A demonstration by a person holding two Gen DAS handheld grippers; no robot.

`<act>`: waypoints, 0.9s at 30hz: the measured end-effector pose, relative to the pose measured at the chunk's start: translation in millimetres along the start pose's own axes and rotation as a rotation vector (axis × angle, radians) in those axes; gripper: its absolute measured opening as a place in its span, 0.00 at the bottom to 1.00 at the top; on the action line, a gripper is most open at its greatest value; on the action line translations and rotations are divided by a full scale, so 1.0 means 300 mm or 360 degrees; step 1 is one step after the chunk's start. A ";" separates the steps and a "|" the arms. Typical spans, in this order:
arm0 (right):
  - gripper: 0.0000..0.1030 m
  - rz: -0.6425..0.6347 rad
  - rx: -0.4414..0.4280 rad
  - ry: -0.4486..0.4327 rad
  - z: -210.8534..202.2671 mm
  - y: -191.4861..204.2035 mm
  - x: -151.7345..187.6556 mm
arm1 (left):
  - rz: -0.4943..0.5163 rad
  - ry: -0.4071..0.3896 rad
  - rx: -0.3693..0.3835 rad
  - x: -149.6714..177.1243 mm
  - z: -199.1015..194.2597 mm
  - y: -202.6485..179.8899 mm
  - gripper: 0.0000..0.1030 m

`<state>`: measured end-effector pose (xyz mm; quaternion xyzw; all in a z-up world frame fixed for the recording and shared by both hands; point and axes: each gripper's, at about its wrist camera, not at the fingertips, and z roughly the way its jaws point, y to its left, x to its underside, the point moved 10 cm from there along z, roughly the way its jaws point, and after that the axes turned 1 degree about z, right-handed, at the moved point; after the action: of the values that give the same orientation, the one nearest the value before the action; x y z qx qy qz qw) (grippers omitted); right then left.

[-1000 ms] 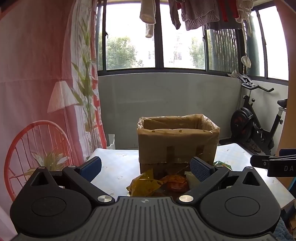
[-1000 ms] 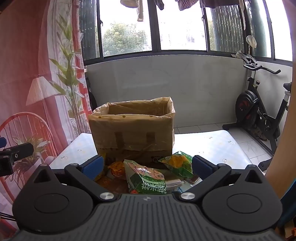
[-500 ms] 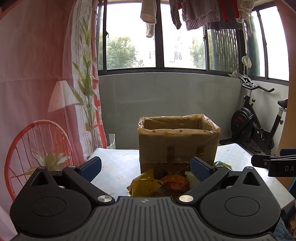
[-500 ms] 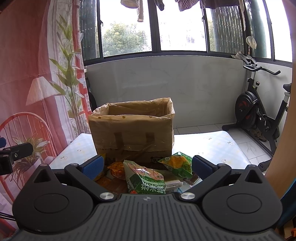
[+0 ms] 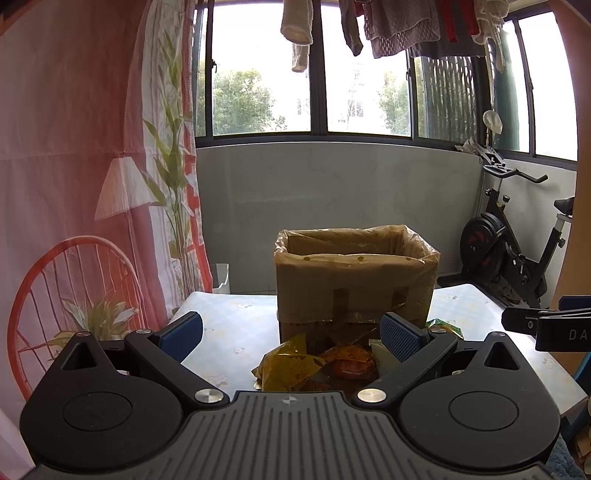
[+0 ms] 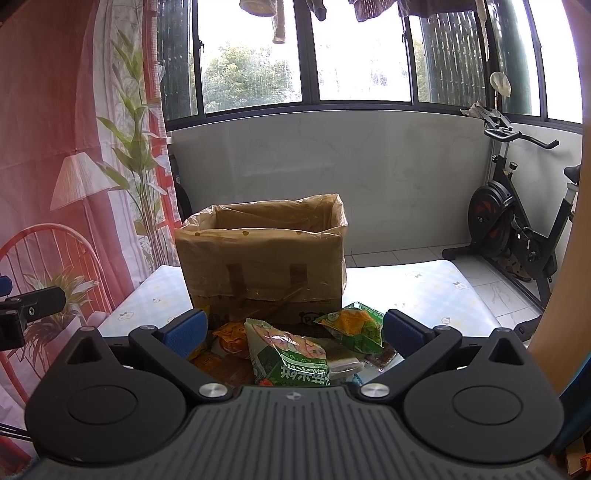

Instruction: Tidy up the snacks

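Note:
An open cardboard box [image 5: 354, 280] lined with a plastic bag stands on the pale table [image 5: 236, 321]; it also shows in the right wrist view [image 6: 262, 266]. A heap of snack packets lies in front of it: a yellow packet [image 5: 288, 365], an orange one [image 5: 347, 363], a green-and-white packet [image 6: 288, 354] and a green-and-orange packet [image 6: 351, 326]. My left gripper [image 5: 291, 332] is open and empty, above and short of the heap. My right gripper [image 6: 295, 332] is open and empty, just before the packets.
An exercise bike [image 5: 513, 251] stands on the floor at the right. A pink printed curtain [image 5: 74, 184] hangs at the left. Laundry [image 5: 399, 26] hangs above the windows. The other gripper shows at each view's edge [image 5: 546, 325] [image 6: 26, 310].

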<state>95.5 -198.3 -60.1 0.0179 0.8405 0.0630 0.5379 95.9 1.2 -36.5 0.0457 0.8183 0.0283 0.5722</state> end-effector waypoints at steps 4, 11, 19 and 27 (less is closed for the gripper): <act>1.00 0.0001 -0.0001 0.0000 0.000 0.000 -0.001 | -0.0001 0.0003 0.0002 0.002 0.002 0.002 1.00; 1.00 0.0001 0.0000 0.0005 0.003 0.002 0.004 | -0.0006 0.0015 0.0008 0.011 0.004 0.003 1.00; 1.00 0.0002 0.0001 0.0006 0.005 0.003 0.006 | -0.0009 0.0021 0.0010 0.010 0.008 0.005 1.00; 1.00 0.0003 -0.0001 0.0007 0.005 0.002 0.005 | -0.0009 0.0021 0.0011 0.010 0.008 0.005 1.00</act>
<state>96.2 -197.5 -61.9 0.0184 0.8416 0.0637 0.5360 97.2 2.9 -39.9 0.0451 0.8223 0.0242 0.5668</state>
